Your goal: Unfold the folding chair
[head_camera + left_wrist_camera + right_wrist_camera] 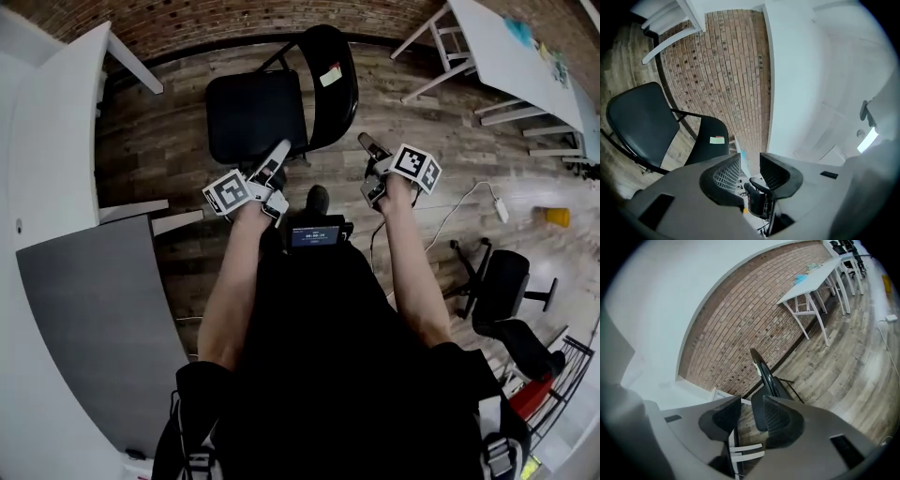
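**Left claw** point(277, 159): released, jaws parted by a narrow gap, nothing between them.

**Right claw** point(367, 145): released likewise, jaws apart and empty.

**Folding chair** point(253, 117): stands opened on the wooden floor point(422, 103), seat level, ahead of both claws and touching neither. The seat lies just beyond the left claw's tips. The backrest point(333, 84), bearing a pale label point(330, 75), rises beyond and between the two claws, nearer the right one. From the right claw the chair is seen edge-on, straight past the jaws, against the brick wall point(740, 333).

**Surroundings**: a white table point(506, 56) stands well off to the right claw's outer side. A black office chair point(506, 281) sits behind that claw.
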